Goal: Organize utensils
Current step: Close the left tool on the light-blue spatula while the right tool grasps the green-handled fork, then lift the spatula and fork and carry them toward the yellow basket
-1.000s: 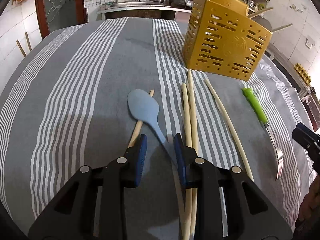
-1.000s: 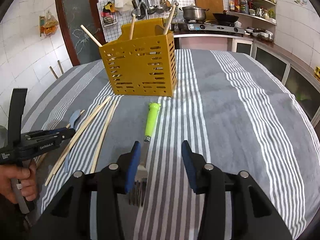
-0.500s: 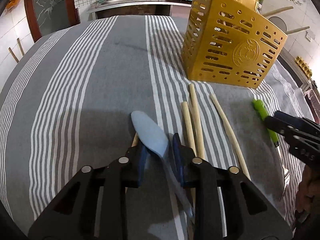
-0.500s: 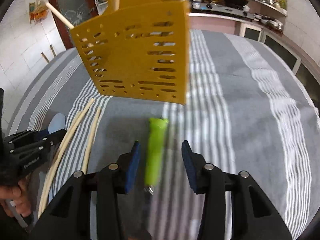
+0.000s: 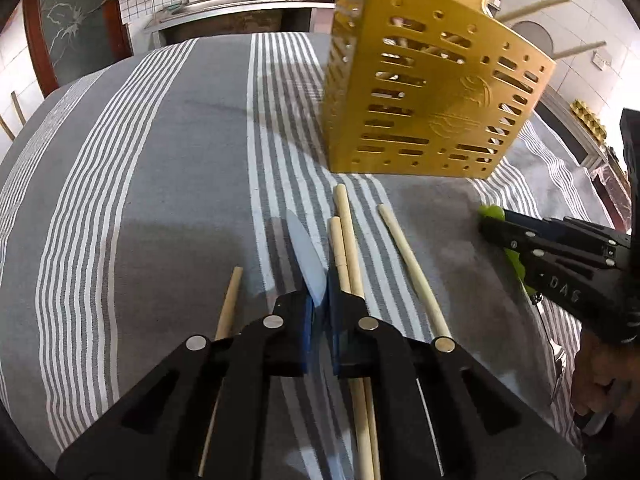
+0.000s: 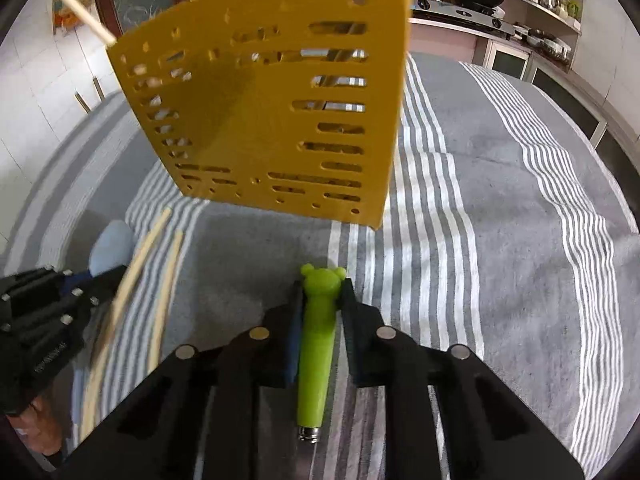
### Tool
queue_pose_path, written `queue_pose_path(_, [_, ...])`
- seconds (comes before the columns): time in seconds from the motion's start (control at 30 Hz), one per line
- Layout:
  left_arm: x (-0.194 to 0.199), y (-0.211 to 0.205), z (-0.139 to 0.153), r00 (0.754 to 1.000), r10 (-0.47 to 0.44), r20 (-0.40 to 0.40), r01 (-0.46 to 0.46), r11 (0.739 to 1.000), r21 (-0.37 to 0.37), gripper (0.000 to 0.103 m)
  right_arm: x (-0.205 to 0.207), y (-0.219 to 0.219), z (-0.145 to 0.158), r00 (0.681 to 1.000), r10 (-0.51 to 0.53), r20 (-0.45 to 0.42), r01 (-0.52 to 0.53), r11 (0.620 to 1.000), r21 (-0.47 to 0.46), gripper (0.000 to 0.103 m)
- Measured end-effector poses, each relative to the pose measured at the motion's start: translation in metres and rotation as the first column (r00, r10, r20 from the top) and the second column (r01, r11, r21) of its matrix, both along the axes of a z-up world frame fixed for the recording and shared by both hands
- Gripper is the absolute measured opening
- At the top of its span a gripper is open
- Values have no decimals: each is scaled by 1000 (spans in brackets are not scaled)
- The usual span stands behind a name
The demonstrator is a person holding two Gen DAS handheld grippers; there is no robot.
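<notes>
The pale blue spoon (image 5: 306, 258), smooth and matte with a thin oval bowl, stands on edge between the blue pads of the left gripper (image 5: 319, 300), whose jaws have just closed and now pinch it; its handle is hidden under the black arms. The fork's (image 6: 318, 336) glossy green handle, moulded with a bear-eared head, lies on the cloth between the right gripper's (image 6: 322, 296) jaws, which have just been closing onto its sides; its tines are out of sight in that view. Round pale wooden chopsticks (image 5: 348, 240) lie beside the spoon, their near ends cut off. Behind stands the yellow plastic holder (image 5: 424, 96), pierced with slots and holes, on the grey cloth (image 5: 160, 184) with white stripes.
</notes>
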State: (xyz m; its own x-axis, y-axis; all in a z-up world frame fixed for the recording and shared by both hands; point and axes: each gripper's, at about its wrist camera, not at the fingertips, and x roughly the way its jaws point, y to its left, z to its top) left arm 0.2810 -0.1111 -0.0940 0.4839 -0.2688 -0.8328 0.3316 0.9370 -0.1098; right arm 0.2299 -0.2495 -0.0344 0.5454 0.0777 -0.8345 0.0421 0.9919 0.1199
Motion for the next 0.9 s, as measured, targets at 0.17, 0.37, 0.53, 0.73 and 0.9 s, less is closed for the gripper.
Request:
queue_pose_path(0.17, [-2,8,6,1000,10,17,-10,1000,-21,5,-17,-7,19,997,5,83,-9,999,42,19])
queue_pose_path(0.37, [-15,16,32,996,6,87,-2,999,-54,5,-41,-16,51,978,-14,208,-4,996,85,19])
queue_pose_path(0.53, [-29,24,54,987,13,161,1,997,-82,5,-52,-21,65,960,-18,279,-11,995,100,19])
queue_pose_path(0.73, [-41,31,68,979,29,202,-8,995,-103,5,-62,-31,75,942,-24,336,-19,992,124,19])
queue_pose_path(0.9, [-53,30,79,973,32,228,-9,995,-103,5,-72,-36,83,927,-16,374,-31,992,119,19])
